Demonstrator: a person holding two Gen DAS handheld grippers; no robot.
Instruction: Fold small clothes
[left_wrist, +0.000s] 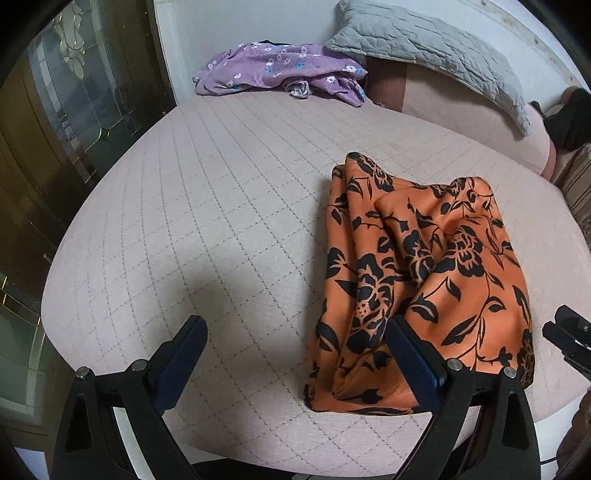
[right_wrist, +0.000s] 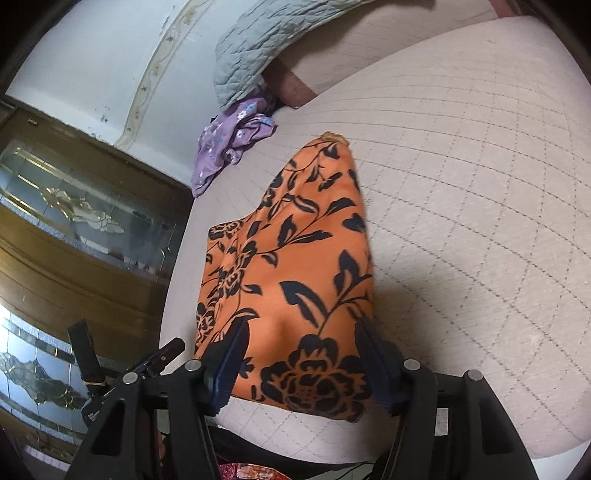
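An orange garment with black flowers (left_wrist: 417, 273) lies crumpled near the front edge of the bed (left_wrist: 207, 206). My left gripper (left_wrist: 295, 332) is open over the bare mattress, its right finger (left_wrist: 410, 354) at the garment's left edge. My right gripper (right_wrist: 301, 343) is open, its fingers straddling the near end of the same orange garment (right_wrist: 295, 258) without closing on it. The right gripper's tip shows in the left wrist view (left_wrist: 565, 332), to the right of the cloth.
A purple flowered garment (left_wrist: 280, 70) lies bunched at the far side of the bed, also in the right wrist view (right_wrist: 229, 144). A grey quilted pillow (left_wrist: 436, 44) leans at the head. A wooden door with glass panels (left_wrist: 66, 122) stands left of the bed.
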